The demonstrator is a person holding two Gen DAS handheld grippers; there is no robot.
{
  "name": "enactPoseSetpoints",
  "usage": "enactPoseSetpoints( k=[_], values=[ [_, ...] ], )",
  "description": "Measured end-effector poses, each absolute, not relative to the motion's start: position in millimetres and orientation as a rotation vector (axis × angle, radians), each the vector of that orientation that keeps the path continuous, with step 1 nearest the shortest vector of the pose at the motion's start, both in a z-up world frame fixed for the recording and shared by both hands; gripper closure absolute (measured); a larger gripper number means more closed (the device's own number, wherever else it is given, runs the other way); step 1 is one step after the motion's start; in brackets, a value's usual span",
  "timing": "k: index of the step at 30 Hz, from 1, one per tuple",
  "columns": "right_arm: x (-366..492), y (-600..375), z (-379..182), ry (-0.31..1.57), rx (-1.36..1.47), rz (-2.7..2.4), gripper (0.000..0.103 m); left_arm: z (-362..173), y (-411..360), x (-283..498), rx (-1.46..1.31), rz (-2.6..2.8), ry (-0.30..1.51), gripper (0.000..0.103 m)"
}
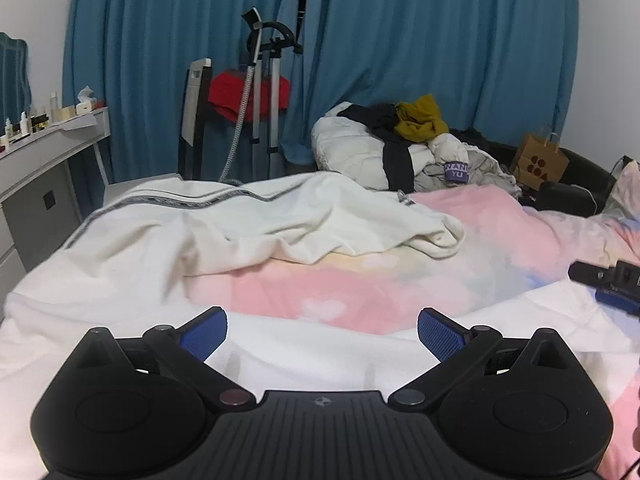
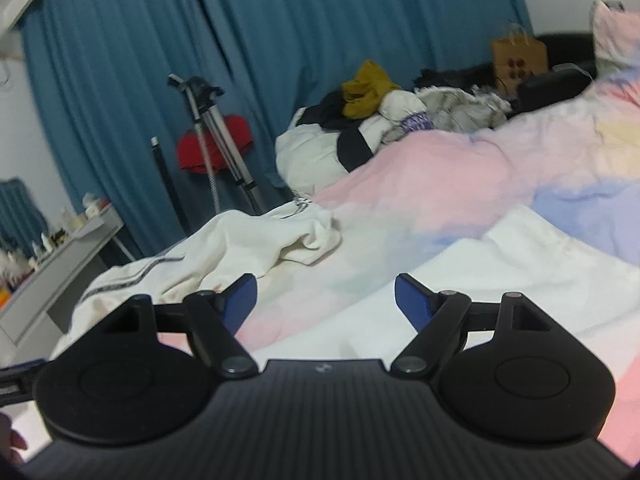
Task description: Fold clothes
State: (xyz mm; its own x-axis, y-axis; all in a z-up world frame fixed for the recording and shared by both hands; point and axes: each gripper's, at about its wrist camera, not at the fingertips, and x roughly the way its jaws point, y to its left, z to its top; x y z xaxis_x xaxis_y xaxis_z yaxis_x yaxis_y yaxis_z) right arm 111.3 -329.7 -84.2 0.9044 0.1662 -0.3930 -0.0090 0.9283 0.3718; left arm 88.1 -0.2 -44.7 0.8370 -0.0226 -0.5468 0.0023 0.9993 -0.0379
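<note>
A: What's the surface?

B: A bed under a pink, blue and yellow pastel duvet (image 1: 460, 248), teal curtains (image 1: 400, 60) behind. A crumpled cream garment with dark stripe trim (image 1: 240, 224) lies across the far left of the bed; a heap of white, black and mustard clothes (image 1: 400, 140) sits beyond.

A: The grippers?

B: The left gripper (image 1: 322, 330) and the right gripper (image 2: 325, 300) both hover low with jaws spread wide, empty, over white fabric (image 2: 500, 280) at the near edge. Bare duvet lies between them and the garment.

Blue curtains (image 1: 400, 60) fill the top of the frame. At centre left a garment steamer (image 1: 260, 92) stands before them, with a white dressing table (image 1: 52, 140) bearing bottles at far left. A brown paper bag (image 1: 540, 160) sits at right.
</note>
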Motion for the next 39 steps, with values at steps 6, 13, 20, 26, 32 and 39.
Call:
enactPoseSetpoints(
  k=[6, 13, 20, 26, 32, 39],
  values=[
    [117, -316, -86, 0.414, 0.372, 0.166, 0.025, -77, 8, 100, -0.029, -0.005, 0.614, 0.001],
    [123, -302, -90, 0.396, 0.379, 0.217, 0.029, -83, 20, 96, -0.049, 0.003, 0.598, 0.001],
    [122, -291, -92, 0.368, 0.349, 0.244, 0.029, -82, 26, 94, -0.086, 0.009, 0.598, 0.001],
    [135, -279, -105, 0.417, 0.381, 0.293, 0.029, -81, 30, 92, -0.111, 0.036, 0.598, 0.001],
    [165, -275, -120, 0.491, 0.496, 0.344, 0.029, -81, 33, 92, -0.134, 0.064, 0.602, 0.001],
    [179, -277, -136, 0.554, 0.584, 0.372, 0.029, -91, 33, 105, -0.127, 0.110, 0.613, 0.001]
  ],
)
